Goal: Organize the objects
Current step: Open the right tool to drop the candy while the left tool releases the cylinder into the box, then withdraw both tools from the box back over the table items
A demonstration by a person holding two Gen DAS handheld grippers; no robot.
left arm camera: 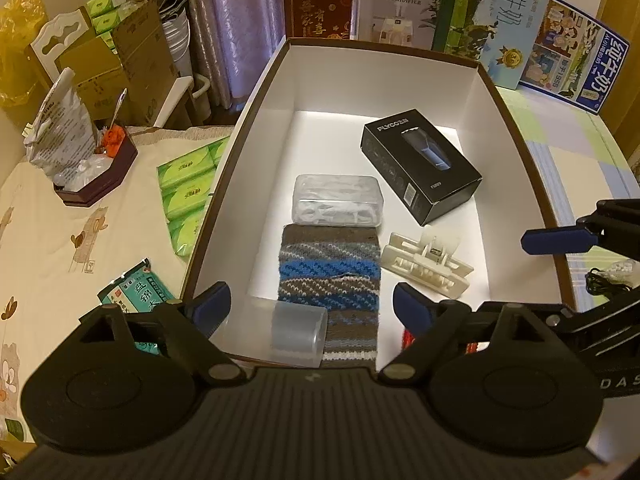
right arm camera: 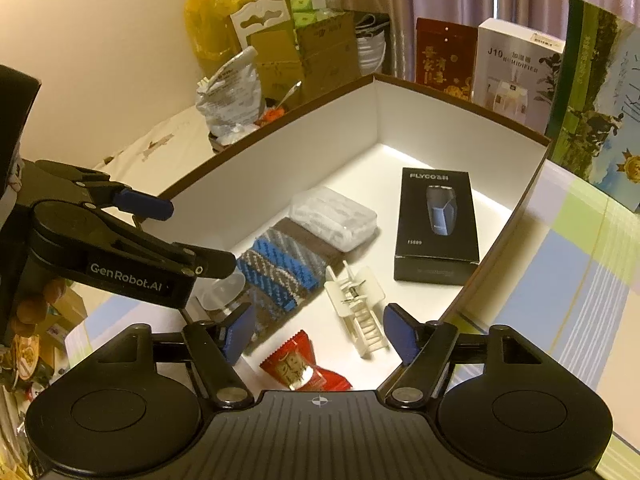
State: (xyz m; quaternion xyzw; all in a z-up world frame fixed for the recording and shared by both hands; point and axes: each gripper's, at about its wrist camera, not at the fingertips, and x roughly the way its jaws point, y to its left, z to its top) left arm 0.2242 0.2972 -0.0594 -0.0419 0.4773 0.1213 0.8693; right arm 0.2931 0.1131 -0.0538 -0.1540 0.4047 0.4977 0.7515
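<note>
A large open box (left arm camera: pixel 256 92) with white inner walls and a dark brown rim sits on a bed covered with patterned sheets, and both grippers hang over its near end, tilted down into it.

The left gripper (left arm camera: pixel 310 306) has its blue-padded fingers (left arm camera: pixel 212 304) spread wide, gripping nothing. Between them, at the near wall of the box, lies a clear plastic cup (left arm camera: pixel 298 334) on its side, closer to the left finger and not pressed by either pad. Just beside the cup lies a knitted cloth (left arm camera: pixel 330 276) in brown, grey and blue stripes, stretching away from the fingers toward a clear plastic case (left arm camera: pixel 338 200), which touches its far end.

The right gripper (right arm camera: pixel 320 334) also has its fingers (right arm camera: pixel 238 334) apart and empty. A red snack packet (right arm camera: pixel 302 368) lies on the box floor just below the gap between them, near the camera, touched by neither pad. A white plastic clip (right arm camera: pixel 356 306) lies just ahead, nearer the right finger. In the left wrist view only a red sliver of the packet shows behind the left gripper's right finger.

A black shaver box (left arm camera: pixel 422 170) rests flat further in, toward the right wall, well apart from both grippers.

Outside the box, green tissue packs (left arm camera: pixel 188 196) lie on the bed to the left, and a humidifier carton (left arm camera: pixel 394 4) stands behind the far wall.
</note>
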